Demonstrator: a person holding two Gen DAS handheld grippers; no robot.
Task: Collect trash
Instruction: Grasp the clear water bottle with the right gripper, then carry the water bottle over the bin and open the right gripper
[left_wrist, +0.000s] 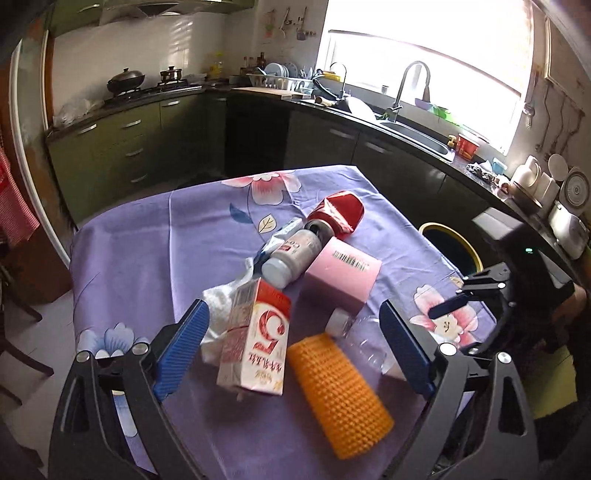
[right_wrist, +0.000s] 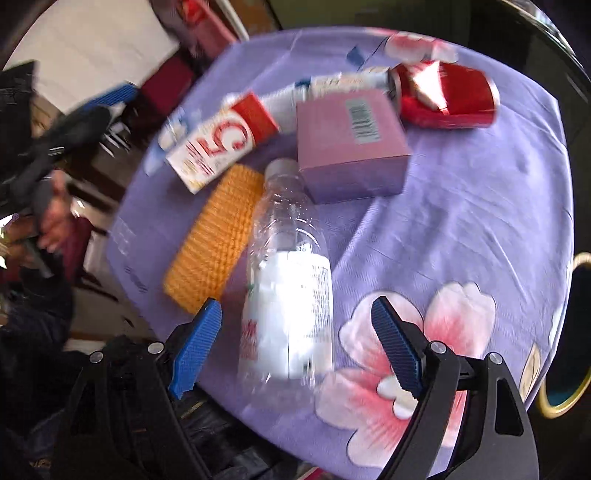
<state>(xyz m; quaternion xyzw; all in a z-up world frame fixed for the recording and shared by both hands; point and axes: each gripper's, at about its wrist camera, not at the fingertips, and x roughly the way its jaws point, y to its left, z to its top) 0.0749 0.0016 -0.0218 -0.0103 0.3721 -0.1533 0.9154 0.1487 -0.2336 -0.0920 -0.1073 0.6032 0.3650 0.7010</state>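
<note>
Trash lies on a table under a purple floral cloth (left_wrist: 155, 258). A red-and-white milk carton (left_wrist: 255, 339), an orange ribbed cup sleeve (left_wrist: 340, 395) and a clear plastic bottle (left_wrist: 354, 332) lie between the wide-apart fingers of my left gripper (left_wrist: 293, 308), which is open and touches none of them. Beyond lie a pink box (left_wrist: 343, 273), a white pill bottle (left_wrist: 295, 254), a red crushed pack (left_wrist: 338, 216) and a crumpled white wrapper (left_wrist: 221, 299). My right gripper (right_wrist: 297, 306) is open above the clear bottle (right_wrist: 291, 295), its pads clear of it on both sides.
A dark bin with a yellow rim (left_wrist: 450, 247) stands by the table's right side, also seen as a bin rim (right_wrist: 576, 332). Kitchen counters, a sink (left_wrist: 424, 140) and a stove line the walls behind. A person's hand (right_wrist: 55, 218) holds the left gripper.
</note>
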